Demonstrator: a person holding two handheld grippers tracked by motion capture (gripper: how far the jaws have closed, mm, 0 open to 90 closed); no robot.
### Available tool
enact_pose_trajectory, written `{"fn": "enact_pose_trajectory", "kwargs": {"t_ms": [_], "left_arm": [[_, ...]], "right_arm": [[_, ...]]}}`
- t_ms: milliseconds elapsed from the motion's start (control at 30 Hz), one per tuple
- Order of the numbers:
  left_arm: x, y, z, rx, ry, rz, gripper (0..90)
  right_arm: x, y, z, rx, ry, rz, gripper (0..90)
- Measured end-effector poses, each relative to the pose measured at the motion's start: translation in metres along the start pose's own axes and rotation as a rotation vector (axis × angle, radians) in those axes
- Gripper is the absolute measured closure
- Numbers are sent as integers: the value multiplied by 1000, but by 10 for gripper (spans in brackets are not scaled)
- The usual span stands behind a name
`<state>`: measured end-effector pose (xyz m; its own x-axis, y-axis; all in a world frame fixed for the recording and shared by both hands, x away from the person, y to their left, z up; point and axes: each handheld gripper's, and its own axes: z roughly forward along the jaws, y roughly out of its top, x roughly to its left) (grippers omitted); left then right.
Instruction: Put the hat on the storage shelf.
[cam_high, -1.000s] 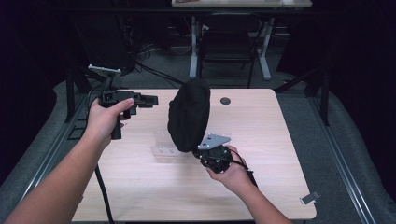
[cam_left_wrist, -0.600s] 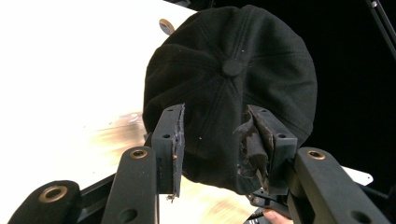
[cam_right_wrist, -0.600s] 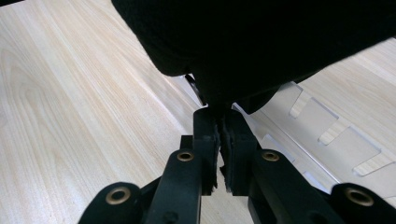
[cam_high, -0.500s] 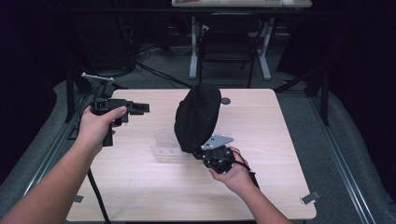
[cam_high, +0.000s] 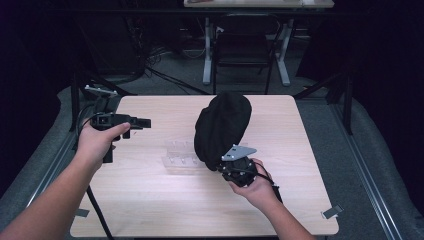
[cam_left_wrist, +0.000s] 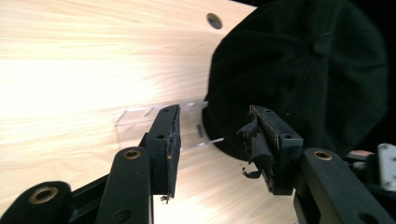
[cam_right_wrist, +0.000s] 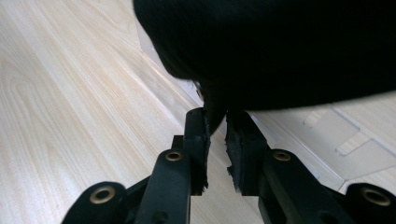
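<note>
high view showed the right gripper (cam_high: 235, 159) holding a black cap (cam_high: 222, 127) up over the table (cam_high: 150, 200), above a clear plastic stand (cam_high: 180, 155); i judged the cap lifted but not yet placed. left gripper view: the left gripper (cam_left_wrist: 212, 140) was spread and empty, cap just beyond. right gripper view: jaws pinched the cap's edge. no container appeared.
</note>
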<state>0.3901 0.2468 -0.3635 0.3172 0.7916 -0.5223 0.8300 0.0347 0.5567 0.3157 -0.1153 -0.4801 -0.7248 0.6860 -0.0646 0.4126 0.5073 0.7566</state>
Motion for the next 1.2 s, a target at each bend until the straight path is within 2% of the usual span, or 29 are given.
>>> {"fn": "enact_pose_trajectory", "kwargs": {"t_ms": [100,267,333,500,667,733,867,1033,1200], "left_arm": [[4,-3,0,2,34,16,546],[10,-9,1,12,135,72,543],[13,-12,1,19,162,92,542],[17,-20,4,29,207,132,531],[21,-31,10,13,247,234,503],[22,-36,12,12,256,255,493],[29,-48,18,6,254,264,471],[41,-61,23,-6,242,237,465],[52,-75,26,-31,229,217,460]], "right_arm": [[-1,-3,-2,-6,-3,7,773],[-3,-7,-9,-7,-9,5,730],[-3,-10,-13,-9,-20,2,703],[-5,-20,-23,-11,-40,0,651],[-9,-31,-31,-36,-54,15,600],[-11,-36,-34,-32,-61,21,586],[-14,-46,-38,-29,-81,29,568],[-18,-59,-42,-19,-110,25,538],[-24,-71,-47,-34,-132,47,519]]}}
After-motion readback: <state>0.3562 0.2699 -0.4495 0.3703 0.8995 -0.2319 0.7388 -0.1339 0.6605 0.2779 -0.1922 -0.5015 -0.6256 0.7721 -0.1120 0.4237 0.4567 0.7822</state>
